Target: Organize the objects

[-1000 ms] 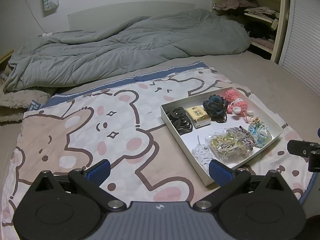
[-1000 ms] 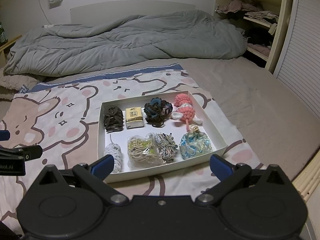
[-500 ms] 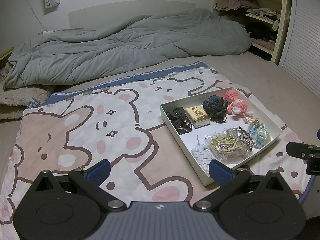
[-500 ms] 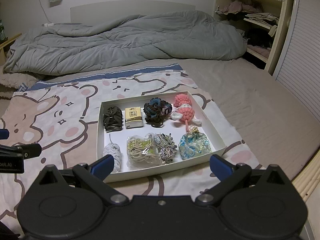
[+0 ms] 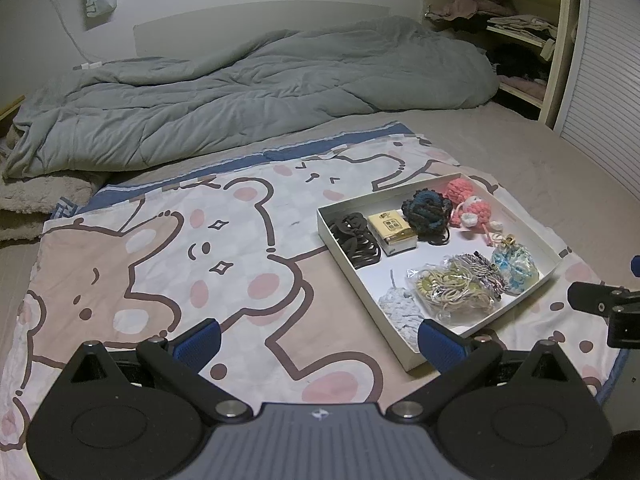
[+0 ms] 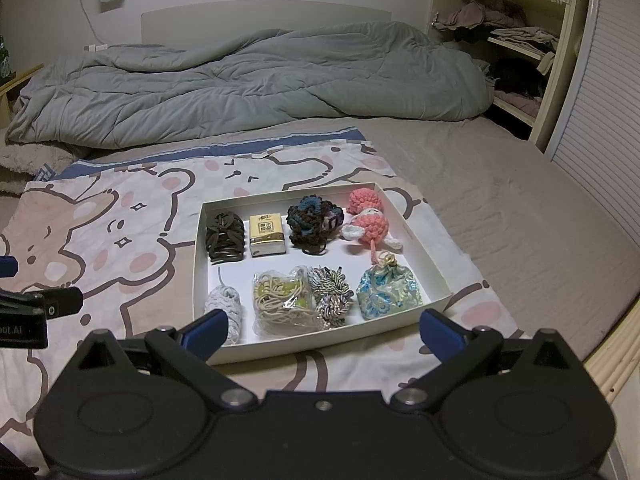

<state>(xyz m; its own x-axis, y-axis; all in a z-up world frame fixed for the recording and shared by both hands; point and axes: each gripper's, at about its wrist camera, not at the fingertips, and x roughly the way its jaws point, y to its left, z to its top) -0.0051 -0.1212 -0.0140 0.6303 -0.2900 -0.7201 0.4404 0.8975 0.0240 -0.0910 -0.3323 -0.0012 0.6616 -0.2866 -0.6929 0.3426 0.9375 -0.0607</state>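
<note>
A shallow white box [image 6: 416, 240] [image 5: 332, 236] lies on a bear-print cloth on the bed. In its back row sit black hair ties [image 6: 225, 238], a small yellow packet [image 6: 267, 234], a dark crocheted scrunchie [image 6: 314, 220] and a pink knitted doll [image 6: 370, 222]. The front row holds a white knitted piece [image 6: 226, 308], a bag of elastic bands [image 6: 286, 300], a striped cord bundle [image 6: 331, 294] and a blue patterned pouch [image 6: 388, 294]. My right gripper [image 6: 322, 330] hovers open just in front of the box. My left gripper [image 5: 316, 338] is open over the cloth, left of the box.
The bear-print cloth [image 5: 168, 264] covers the near part of the bed. A rumpled grey duvet [image 6: 248, 80] lies along the back. Shelves with folded clothes [image 6: 516, 36] stand at the far right beside a slatted door [image 6: 600, 128]. The bed's wooden edge [image 6: 616, 344] runs near right.
Both grippers have drifted slightly; the box sits a little farther from each camera. Nothing was taken hold of, and both grippers stay open.
</note>
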